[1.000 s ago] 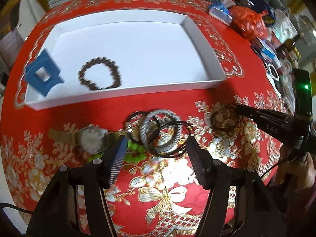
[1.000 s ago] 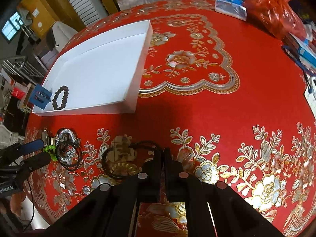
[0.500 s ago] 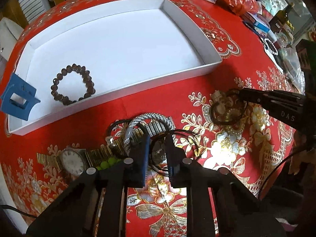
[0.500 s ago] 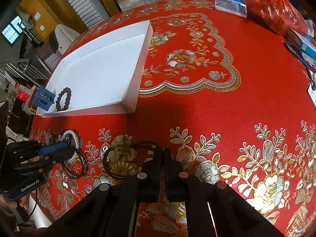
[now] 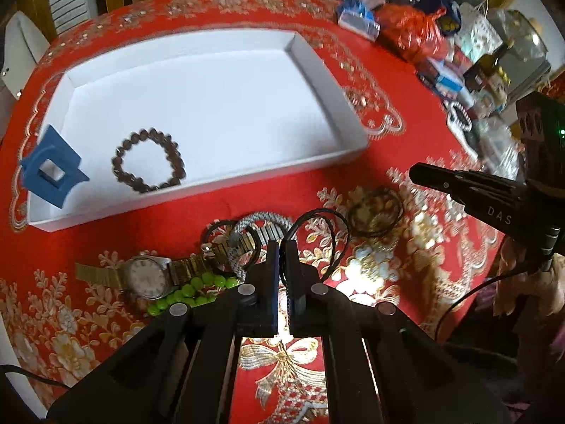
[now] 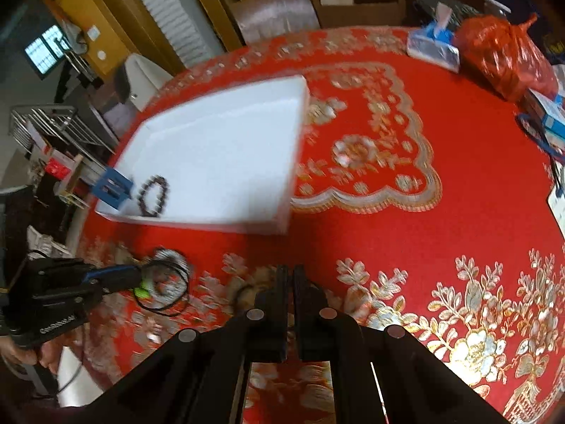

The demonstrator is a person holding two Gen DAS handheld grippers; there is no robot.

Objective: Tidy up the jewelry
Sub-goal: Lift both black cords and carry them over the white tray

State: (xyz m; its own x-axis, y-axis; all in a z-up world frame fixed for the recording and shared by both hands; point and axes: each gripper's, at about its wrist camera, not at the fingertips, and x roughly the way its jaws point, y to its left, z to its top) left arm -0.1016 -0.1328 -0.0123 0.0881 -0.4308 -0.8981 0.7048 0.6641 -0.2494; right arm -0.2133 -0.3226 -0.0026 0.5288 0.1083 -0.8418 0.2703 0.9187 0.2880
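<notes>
- Left hand-held gripper: jaws pinched together on a thin black cord loop; the loop stands up from the fingertips, arcing to the right above the cloth.
- Right hand-held gripper: jaws closed to a narrow slit. Nothing clearly between them. In the left wrist view its tip hangs just right of a dark ring bracelet that lies flat on the cloth, apart from it.
- White tray sits on the far left part of the worktop, which carries a red cloth with gold floral print.
- Inside the tray, near-left corner: brown bead bracelet, flat on the floor of the tray. A blue square clip sits at the tray's left wall, tilted.
- Pile still outside the tray, just near of its front wall: gold-band wristwatch, green bead bracelet touching the watch's near side, grey braided bracelet, and a black hair tie, all overlapping.
- Far right edge of the worktop: red plastic bag, tissue pack, assorted boxes and bottles; too blurred to name further.
- Both views carry motion blur.
</notes>
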